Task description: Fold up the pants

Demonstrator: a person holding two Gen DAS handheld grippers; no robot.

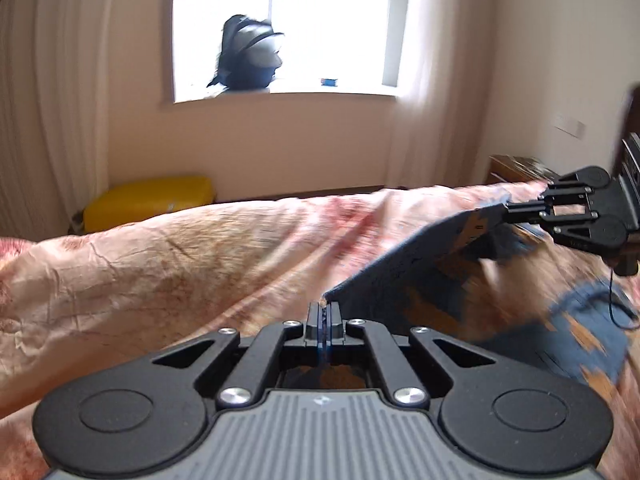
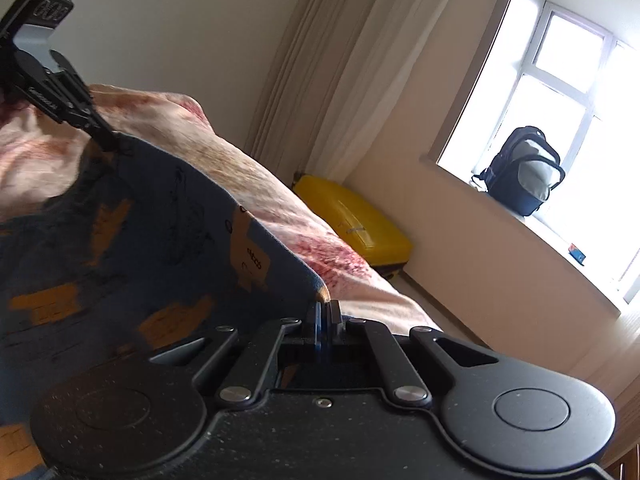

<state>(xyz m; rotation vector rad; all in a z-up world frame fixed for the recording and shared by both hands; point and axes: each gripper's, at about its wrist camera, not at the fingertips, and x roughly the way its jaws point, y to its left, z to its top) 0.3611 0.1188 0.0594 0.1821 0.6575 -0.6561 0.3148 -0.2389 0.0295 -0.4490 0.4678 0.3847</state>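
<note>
The left gripper, a black two-finger tool with a ribbed grey body, has its jaws closed on one corner of the dark blue pants with orange patches. The right gripper, of the same black build, has its jaws clamped on the other corner of the same edge. Between the two grips the cloth edge runs taut and straight, lifted off the bed with its crinkled pink and cream floral cover. Below that raised edge the rest of the pants hangs down and spreads loosely over the bed cover; its far part is blurred in the left wrist view. Seen from the right wrist, small dark line drawings show on the blue fabric.

Behind the bed a bright yellow hard-shell suitcase lies on the floor against the cream wall. A dark blue and grey backpack stands on the sill of the bright window, and pale curtains hang beside it.
</note>
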